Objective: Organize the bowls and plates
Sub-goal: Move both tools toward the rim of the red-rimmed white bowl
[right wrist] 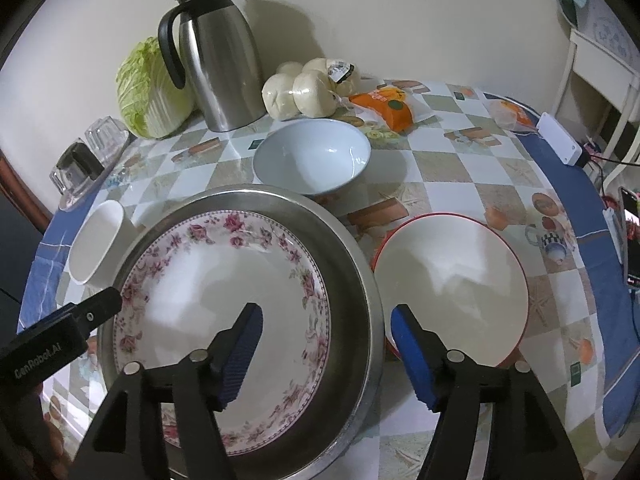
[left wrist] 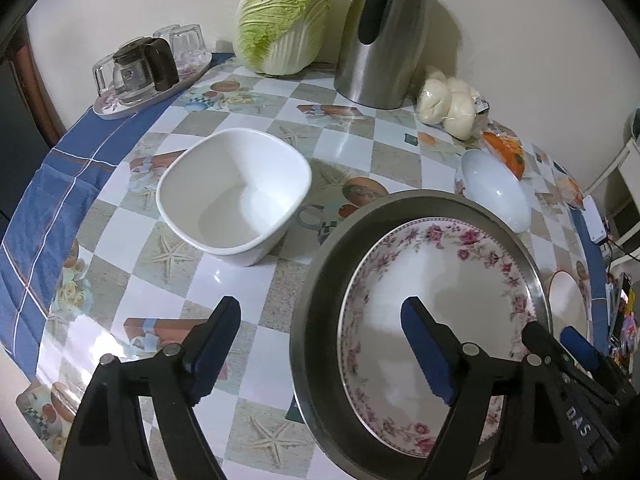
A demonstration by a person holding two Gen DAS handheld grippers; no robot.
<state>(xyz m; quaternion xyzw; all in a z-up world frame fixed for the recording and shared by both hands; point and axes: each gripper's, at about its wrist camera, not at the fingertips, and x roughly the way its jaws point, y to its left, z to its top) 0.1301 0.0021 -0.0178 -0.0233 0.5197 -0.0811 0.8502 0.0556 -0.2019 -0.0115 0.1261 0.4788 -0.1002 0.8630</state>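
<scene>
A floral plate lies inside a steel plate at the table's front; both also show in the right wrist view, the floral plate and the steel plate. A square white bowl stands to their left, also seen edge-on. A pale blue bowl stands behind them. A red-rimmed cream bowl stands to the right. My left gripper is open, straddling the steel plate's left rim. My right gripper is open, straddling its right rim.
At the back stand a steel jug, a cabbage, bagged buns, an orange packet and a tray of glasses. A white box and a phone lie at the right table edge.
</scene>
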